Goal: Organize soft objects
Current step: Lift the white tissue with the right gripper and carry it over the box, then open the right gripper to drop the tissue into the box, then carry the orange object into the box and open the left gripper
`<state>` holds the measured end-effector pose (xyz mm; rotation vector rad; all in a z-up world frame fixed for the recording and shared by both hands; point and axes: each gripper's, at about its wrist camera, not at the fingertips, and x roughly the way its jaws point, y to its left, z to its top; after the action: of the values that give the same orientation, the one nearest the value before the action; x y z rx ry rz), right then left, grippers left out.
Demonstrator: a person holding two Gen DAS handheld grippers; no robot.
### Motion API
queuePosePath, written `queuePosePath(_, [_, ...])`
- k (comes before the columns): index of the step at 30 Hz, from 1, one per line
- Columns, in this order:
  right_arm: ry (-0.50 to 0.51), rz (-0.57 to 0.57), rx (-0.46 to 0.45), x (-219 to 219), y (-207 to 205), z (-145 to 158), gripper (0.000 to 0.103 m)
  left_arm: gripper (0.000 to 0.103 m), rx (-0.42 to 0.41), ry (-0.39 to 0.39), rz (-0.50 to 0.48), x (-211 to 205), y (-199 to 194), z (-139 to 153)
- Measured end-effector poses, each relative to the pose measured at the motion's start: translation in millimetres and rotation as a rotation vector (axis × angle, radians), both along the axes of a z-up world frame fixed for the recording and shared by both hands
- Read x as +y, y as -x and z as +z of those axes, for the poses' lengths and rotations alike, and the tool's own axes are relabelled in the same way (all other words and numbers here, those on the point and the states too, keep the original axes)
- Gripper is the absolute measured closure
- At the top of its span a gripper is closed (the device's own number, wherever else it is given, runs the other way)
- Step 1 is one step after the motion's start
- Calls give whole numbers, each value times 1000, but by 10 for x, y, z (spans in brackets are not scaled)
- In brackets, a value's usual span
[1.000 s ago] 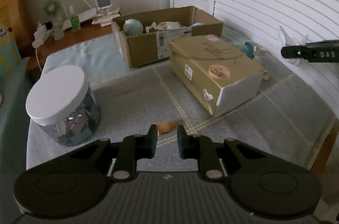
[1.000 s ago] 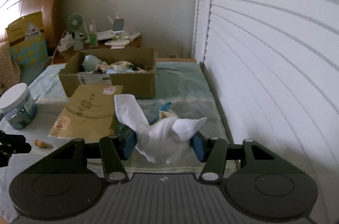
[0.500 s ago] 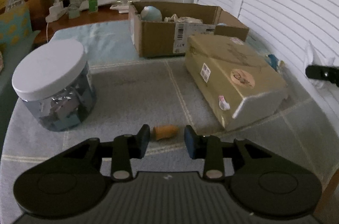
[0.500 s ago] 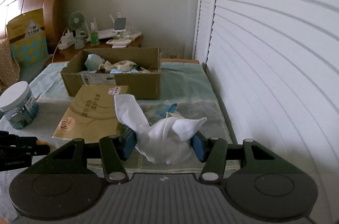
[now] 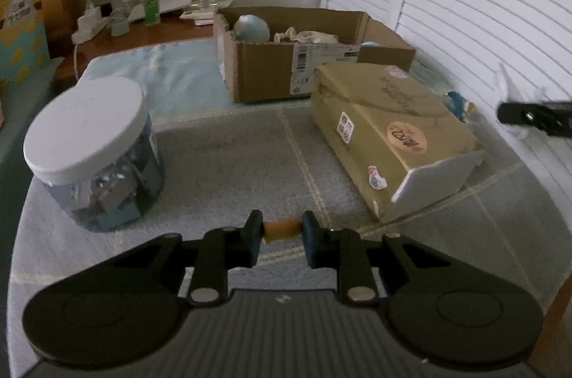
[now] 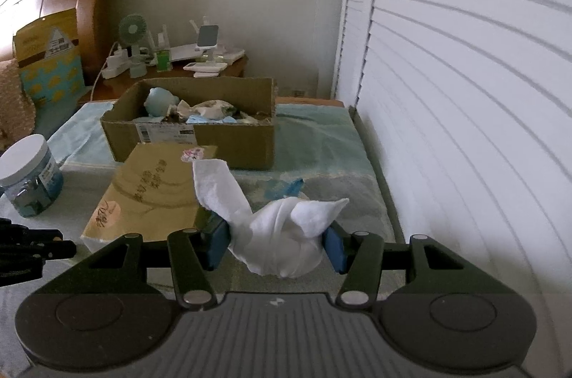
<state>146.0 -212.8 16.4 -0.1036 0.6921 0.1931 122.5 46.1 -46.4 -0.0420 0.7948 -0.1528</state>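
A small orange soft piece (image 5: pixel 280 229) is pinched between the pads of the left gripper (image 5: pixel 280 231), whose jaws have just been closing on it, right above the grey checked blanket (image 5: pixel 232 163). It sits in front of the closed tan cardboard box with stickers (image 5: pixel 389 131), between that box and the clear plastic jar with a white lid (image 5: pixel 93 142). A crumpled white cloth (image 6: pixel 279 235) is clamped in the right gripper (image 6: pixel 277 244), just to the right of the same tan box. Behind the tan box, an open brown cardboard carton (image 6: pixel 200 135) is seen, filled with a jumble of pale soft things. White slatted shutters (image 6: pixel 464 92) are off to the right.
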Motion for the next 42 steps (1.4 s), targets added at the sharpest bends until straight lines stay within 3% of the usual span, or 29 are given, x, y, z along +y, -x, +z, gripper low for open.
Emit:
queuePosePath(9, [-8,100,-38,186,-486,250,43,81,6,-39,-98,76,-15,208])
queuePosePath(20, [-43,211,5,587,-1656,383,42,81,-34,-57,-87,88,-84,391])
queuePosePath(22, [-24,216,13,658,-1831,341,36,81,-35,-59,-83,90,-109,402])
queuePosePath(24, [-19,197,18,675,-1950,286,9,81,-39,-63,-85,74,-125,411])
queuePosePath(25, [-35,206,23,658,-1992,258,5,81,-41,-64,-86,70,-130,413])
queuePosePath(27, [-56,199,23,617,-2022,225,0,81,-42,-64,-88,69,-155,419])
queuePosePath(33, [-102,147,22,417,-1793,226,0,81,-53,-59,-109,59,-230,477])
queuePosePath(42, [-90,56,51,236,-1097,164,0,81,-84,-68,-159,-19,-355,646])
